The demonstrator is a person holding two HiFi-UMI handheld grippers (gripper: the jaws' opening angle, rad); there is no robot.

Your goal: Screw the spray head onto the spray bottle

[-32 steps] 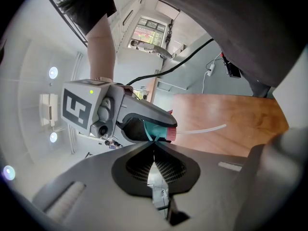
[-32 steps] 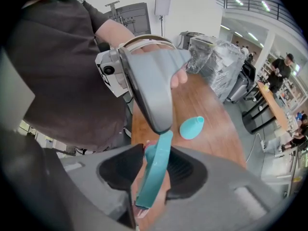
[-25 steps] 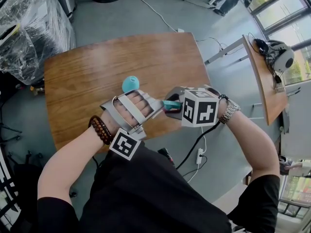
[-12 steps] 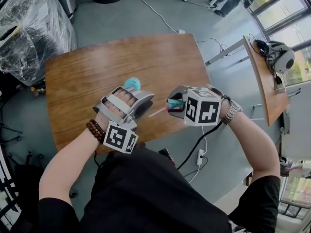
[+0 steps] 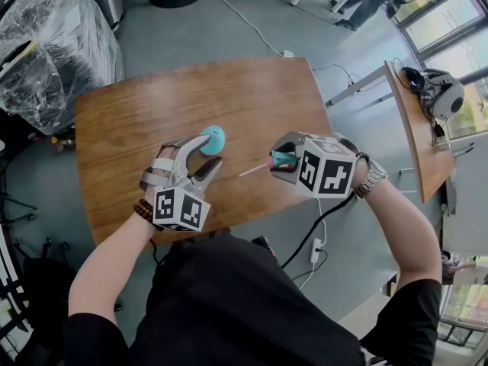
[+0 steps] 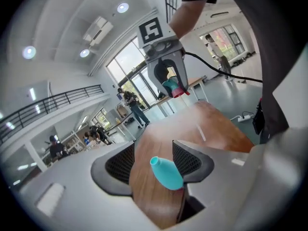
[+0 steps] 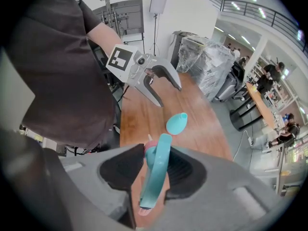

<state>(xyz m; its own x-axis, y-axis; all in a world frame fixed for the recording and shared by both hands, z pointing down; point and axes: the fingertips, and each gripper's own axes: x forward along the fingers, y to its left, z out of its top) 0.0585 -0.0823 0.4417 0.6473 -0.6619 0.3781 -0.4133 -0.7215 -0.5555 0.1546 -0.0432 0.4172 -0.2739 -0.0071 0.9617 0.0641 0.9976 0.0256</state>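
A teal spray bottle point(image 5: 212, 139) lies on its side on the wooden table point(image 5: 137, 113), capless, its neck toward the far side. My left gripper point(image 5: 200, 157) is low over the table with its tips at the bottle. Its jaws have just been opening; the bottle point(image 6: 166, 173) shows between them near the right pad, and neither pad presses on it. My right gripper point(image 5: 277, 163) hangs to the right, shut on the teal and pink spray head point(image 7: 155, 177). The head's thin tube point(image 5: 250, 171) sticks out leftward. The right gripper view shows the bottle point(image 7: 176, 123) and left gripper point(image 7: 162, 86) beyond.
The table's near edge point(image 5: 229, 223) runs just under both hands. A second wooden table point(image 5: 415, 128) with a headset stands at the right. Plastic-wrapped equipment point(image 5: 46, 44) fills the upper left. A cable and a power strip point(image 5: 313, 246) lie on the floor.
My left gripper has left the spray head, swung left and down to the bottle, rolled over and opened. The right gripper, still holding the spray head, has shifted only slightly.
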